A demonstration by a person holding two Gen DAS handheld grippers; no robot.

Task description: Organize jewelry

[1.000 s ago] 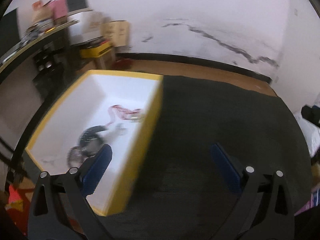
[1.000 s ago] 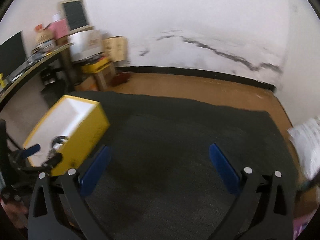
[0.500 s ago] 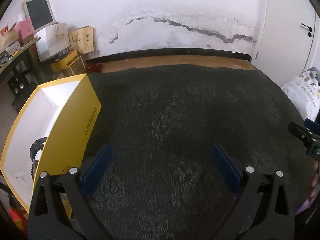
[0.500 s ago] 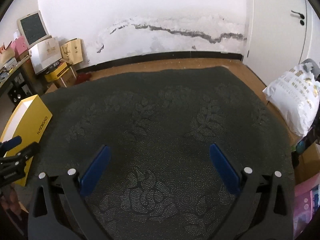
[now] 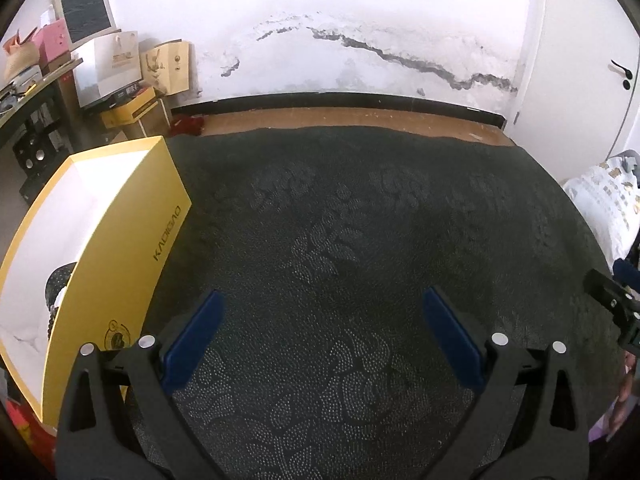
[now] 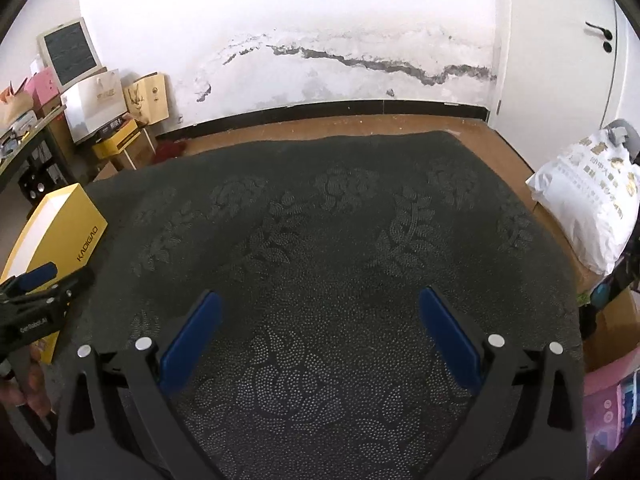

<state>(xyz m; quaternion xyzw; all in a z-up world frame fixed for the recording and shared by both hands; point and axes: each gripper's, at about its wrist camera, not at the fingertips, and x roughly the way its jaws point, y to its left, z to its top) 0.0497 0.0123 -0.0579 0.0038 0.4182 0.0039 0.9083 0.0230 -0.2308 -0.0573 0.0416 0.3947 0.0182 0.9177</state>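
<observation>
A yellow box (image 5: 132, 240) with a white inside stands at the left of the dark patterned cloth (image 5: 340, 240). A dark beaded piece of jewelry (image 5: 60, 284) peeks over its near wall; the rest of the inside is hidden. My left gripper (image 5: 320, 316) is open and empty over the cloth, right of the box. My right gripper (image 6: 318, 316) is open and empty over the middle of the cloth. The box also shows in the right wrist view (image 6: 68, 220), with the left gripper (image 6: 40, 284) in front of it.
Cardboard boxes and paper bags (image 5: 132, 76) stand by the wall at the back left. A white printed sack (image 6: 592, 200) lies at the right edge of the cloth. A brown floor strip (image 6: 340, 128) runs behind the cloth.
My left gripper has swung from above the box's inside to the right, over the cloth. My right gripper has also turned right, so the box slid to the view's left edge.
</observation>
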